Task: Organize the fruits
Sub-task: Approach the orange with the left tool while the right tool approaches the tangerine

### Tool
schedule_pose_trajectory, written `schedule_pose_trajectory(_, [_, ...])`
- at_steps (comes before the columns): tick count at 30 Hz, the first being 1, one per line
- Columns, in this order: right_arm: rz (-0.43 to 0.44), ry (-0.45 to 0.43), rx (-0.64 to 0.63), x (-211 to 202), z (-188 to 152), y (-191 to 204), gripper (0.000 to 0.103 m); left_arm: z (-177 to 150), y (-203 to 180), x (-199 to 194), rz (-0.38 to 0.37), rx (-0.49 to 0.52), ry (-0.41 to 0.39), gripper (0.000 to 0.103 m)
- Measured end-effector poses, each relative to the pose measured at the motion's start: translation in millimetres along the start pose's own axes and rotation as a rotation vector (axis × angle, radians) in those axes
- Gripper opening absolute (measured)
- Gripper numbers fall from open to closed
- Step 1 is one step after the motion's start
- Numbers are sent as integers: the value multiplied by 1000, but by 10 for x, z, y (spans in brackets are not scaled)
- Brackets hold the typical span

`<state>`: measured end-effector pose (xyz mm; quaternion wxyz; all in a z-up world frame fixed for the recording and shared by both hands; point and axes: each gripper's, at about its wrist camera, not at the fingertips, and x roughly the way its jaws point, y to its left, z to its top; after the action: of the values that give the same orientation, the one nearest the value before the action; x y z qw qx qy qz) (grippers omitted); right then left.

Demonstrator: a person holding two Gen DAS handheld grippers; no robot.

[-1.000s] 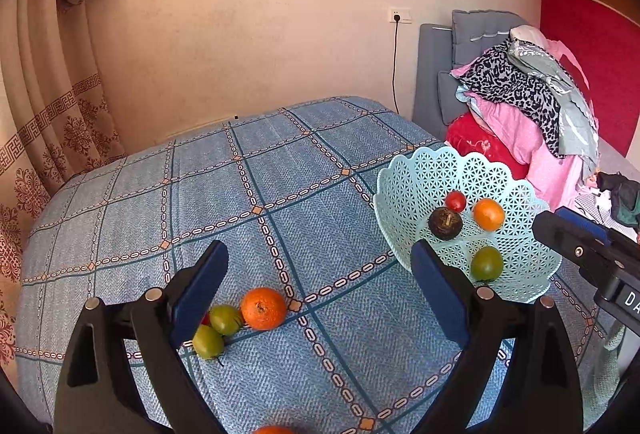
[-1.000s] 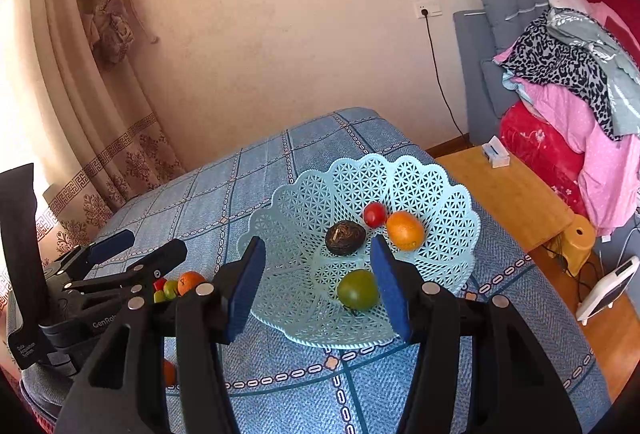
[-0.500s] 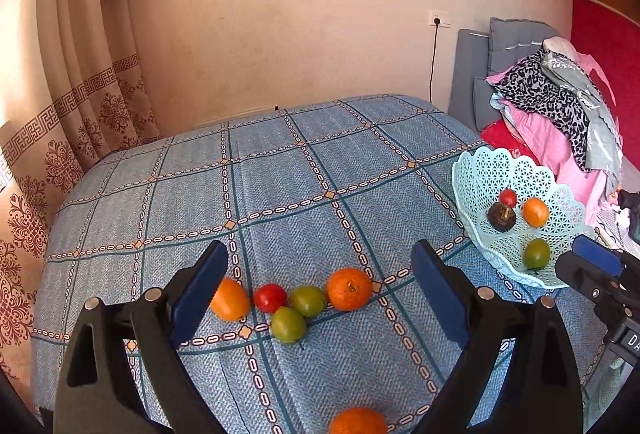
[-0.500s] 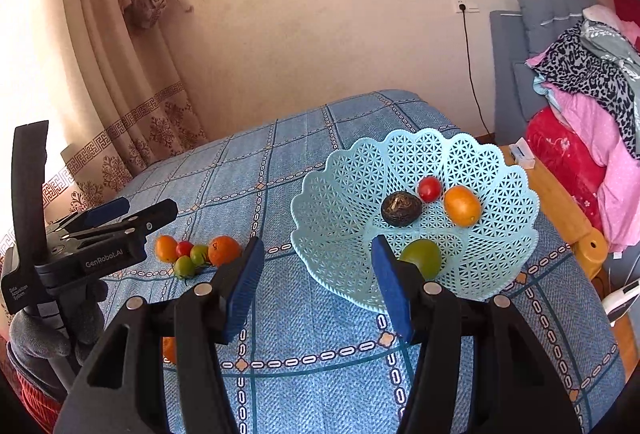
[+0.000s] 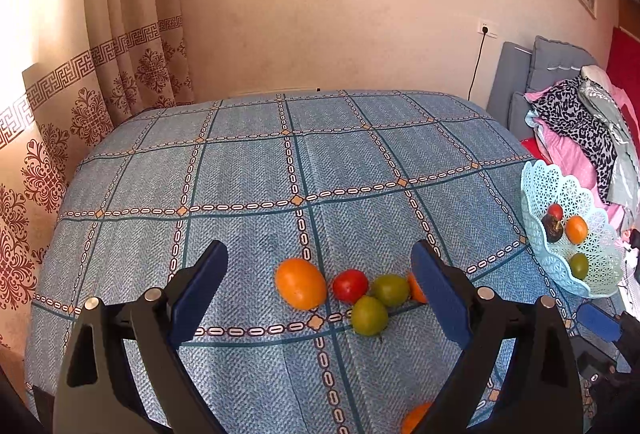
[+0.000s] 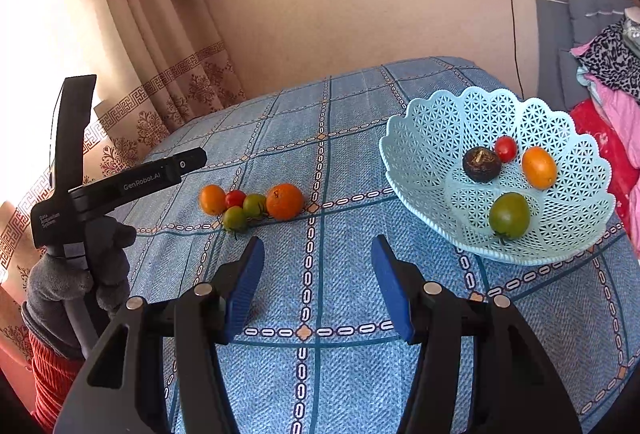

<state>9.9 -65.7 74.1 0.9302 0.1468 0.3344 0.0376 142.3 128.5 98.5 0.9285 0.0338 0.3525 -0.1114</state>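
Observation:
A cluster of fruit lies on the blue checked tablecloth (image 5: 248, 170): an orange fruit (image 5: 300, 283), a red tomato (image 5: 350, 285), two green tomatoes (image 5: 369, 315) and an orange (image 6: 285, 201) partly hidden behind my left finger. My left gripper (image 5: 320, 286) hovers open just in front of the cluster, holding nothing. Another orange (image 5: 416, 420) peeks in at the bottom edge. The pale blue lattice basket (image 6: 424, 138) at the right holds a dark fruit (image 6: 481, 164), a red tomato (image 6: 505, 149), an orange fruit (image 6: 539, 167) and a green tomato (image 6: 509, 216). My right gripper (image 6: 318, 274) is open and empty, between cluster and basket.
A patterned curtain (image 5: 100, 82) hangs at the left beyond the table edge. A pile of clothes (image 5: 584, 130) on a grey chair stands at the right behind the basket. A gloved hand (image 6: 80, 274) holds the left gripper's handle at the left.
Both cameras swung left. The fruit cluster moved from the left edge to between my left fingers, and the basket slid to the right in both views. Both grippers stayed open.

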Motion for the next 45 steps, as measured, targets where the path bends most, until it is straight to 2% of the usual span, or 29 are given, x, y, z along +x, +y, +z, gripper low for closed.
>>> schedule_pose_trajectory(12, [32,81,-55,287,-193,266,58,-116,256,385,24,-57,75,94])
schedule_pose_trajectory(22, [64,114,-89,440,-267,442,58,-152,417,577,34,-112,112,94])
schedule_pose_trajectory(30, [80,148,-112,580,-339,555,58,-158,501,703,77,-132,133,94])
schedule_pose_trajectory(40, [89,155,-130,626,-387,601,59,-223,541,649,74,-133,139,94])
schedule_pose_trajectory(45, [96,158,-148,636,-417,647,59,-250,592,555,115,-125,136,97])
